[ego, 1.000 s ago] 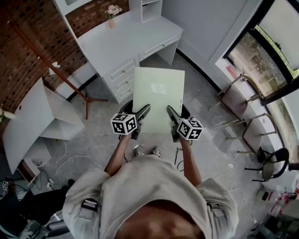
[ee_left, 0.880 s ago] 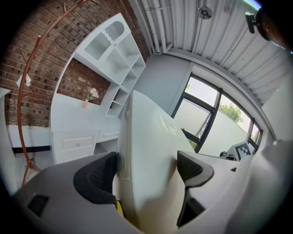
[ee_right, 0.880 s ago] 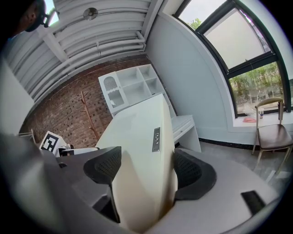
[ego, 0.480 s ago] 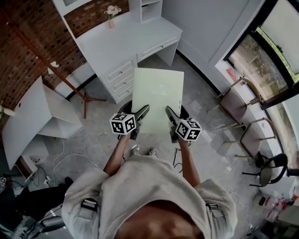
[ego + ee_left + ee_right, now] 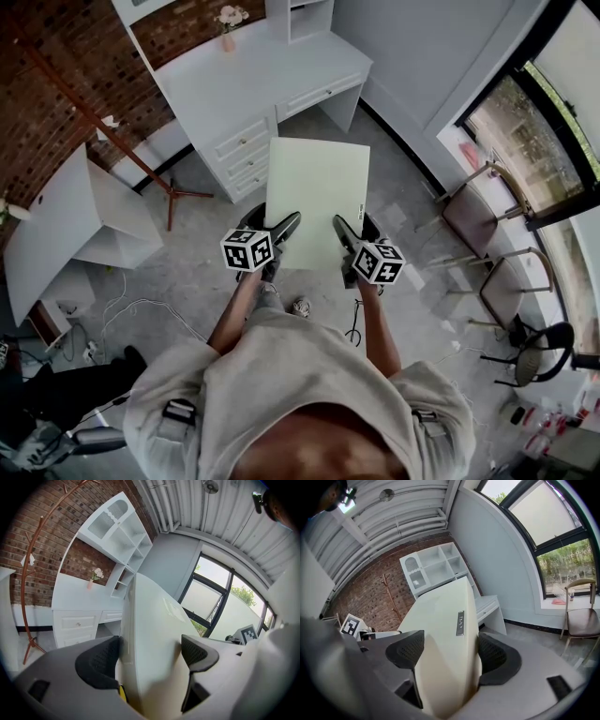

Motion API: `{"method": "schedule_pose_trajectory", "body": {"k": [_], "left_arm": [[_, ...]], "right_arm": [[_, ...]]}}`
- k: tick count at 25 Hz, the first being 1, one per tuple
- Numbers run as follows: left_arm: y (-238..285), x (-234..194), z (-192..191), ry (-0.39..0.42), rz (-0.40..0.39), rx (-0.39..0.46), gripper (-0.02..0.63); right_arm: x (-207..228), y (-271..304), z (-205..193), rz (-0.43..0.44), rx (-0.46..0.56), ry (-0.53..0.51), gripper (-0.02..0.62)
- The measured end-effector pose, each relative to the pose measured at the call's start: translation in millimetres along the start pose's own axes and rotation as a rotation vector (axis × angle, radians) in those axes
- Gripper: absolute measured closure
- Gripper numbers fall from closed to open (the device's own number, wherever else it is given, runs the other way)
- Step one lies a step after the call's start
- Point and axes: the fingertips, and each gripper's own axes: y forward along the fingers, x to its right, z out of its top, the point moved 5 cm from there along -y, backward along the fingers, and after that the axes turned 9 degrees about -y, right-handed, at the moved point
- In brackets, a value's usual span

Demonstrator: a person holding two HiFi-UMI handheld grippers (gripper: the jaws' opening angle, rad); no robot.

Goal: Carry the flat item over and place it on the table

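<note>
A flat pale cream panel (image 5: 317,197) is held level in front of me, above the floor. My left gripper (image 5: 280,232) is shut on its near left edge and my right gripper (image 5: 344,233) is shut on its near right edge. In the left gripper view the panel (image 5: 154,634) fills the gap between the black pads (image 5: 99,660). The right gripper view shows the panel (image 5: 443,634), with a small metal label on its edge, clamped between both pads (image 5: 491,658). The white desk (image 5: 253,80) stands just beyond the panel's far edge.
A wooden coat stand (image 5: 141,155) rises left of the desk. A white cabinet (image 5: 66,230) sits at the left. Chairs (image 5: 478,211) stand by the window at right. Cables (image 5: 141,314) lie on the grey floor. A pink vase with flowers (image 5: 228,28) stands on the desk.
I have stepped forward: the desk and floor shifted slightly in the head view while the panel and both grippers kept their places relative to me.
</note>
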Motion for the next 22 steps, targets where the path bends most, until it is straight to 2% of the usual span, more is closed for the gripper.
{"method": "schedule_pose_trajectory", "body": {"k": [11, 22], "left_arm": [[26, -17, 15, -0.006, 0.004, 0.005, 0.196], [106, -53, 67, -0.016, -0.041, -0.010, 0.196]], "right_arm": [[14, 31, 9, 0.002, -0.004, -0.006, 0.222], [54, 107, 46, -0.044, -0.001, -0.015, 0.222]]}}
